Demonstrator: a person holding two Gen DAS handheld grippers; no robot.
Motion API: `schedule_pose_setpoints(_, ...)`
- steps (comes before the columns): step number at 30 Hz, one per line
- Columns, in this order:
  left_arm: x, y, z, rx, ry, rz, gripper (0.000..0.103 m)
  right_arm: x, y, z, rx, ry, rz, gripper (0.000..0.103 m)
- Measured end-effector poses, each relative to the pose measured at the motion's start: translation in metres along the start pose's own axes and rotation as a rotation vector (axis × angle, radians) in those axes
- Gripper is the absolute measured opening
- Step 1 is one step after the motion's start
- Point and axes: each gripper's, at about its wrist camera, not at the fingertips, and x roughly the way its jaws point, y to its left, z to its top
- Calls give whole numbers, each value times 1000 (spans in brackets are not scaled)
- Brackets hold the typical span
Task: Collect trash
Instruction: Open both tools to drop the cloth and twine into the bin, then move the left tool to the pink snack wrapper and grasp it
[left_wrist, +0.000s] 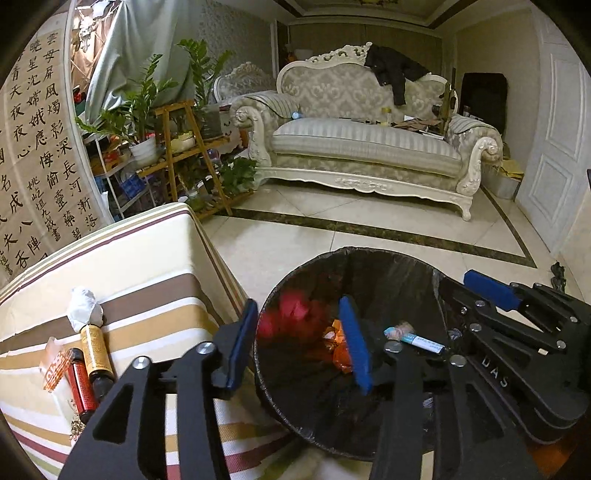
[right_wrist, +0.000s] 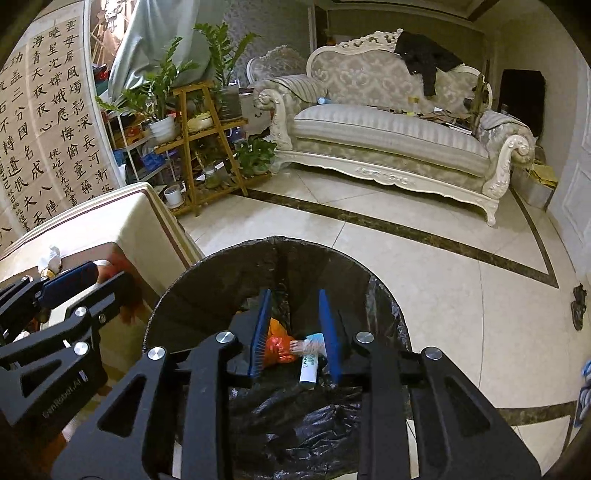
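Both grippers are hovering over the black-lined round bin (right_wrist: 207, 280), jaws spread, pinching nothing. The crumpled white tissue (left_wrist: 85, 308) and small amber glass bottle (left_wrist: 96, 349) are remaining on the striped-cloth surface (left_wrist: 155, 266). The tissue is likely handling light and soft; the bottle, slippery and fragile, is best gripped mid-body.

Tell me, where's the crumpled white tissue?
The crumpled white tissue sits on the striped tablecloth, at the left of the left wrist view, just above the yellow bottle.

1 bin (left_wrist: 295, 424), 2 bottles (left_wrist: 86, 373) (table), 1 tissue wad (left_wrist: 85, 308).
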Motion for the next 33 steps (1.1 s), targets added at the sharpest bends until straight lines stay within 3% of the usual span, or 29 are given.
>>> schedule_pose_setpoints(3,-3,4,0,-20,-6,7,61,-3,0,0,4,-5,-6,36)
schedule_pose_setpoints(6,-7,9,1,-38,-7,12,65,-8,0,-1,3,-10,-11,38)
schedule_pose_setpoints(8,-13,11,0,-42,-9,22,69,-11,1,-1,6,-13,-11,45)
schedule_pose_setpoints(18,-45,32,-14,-65,-10,52,70,-35,21,-10,-1,-25,26,51)
schedule_pose_setpoints(33,-91,86,-64,-138,12,147,70,-61,81,-44,-68,5,128,51)
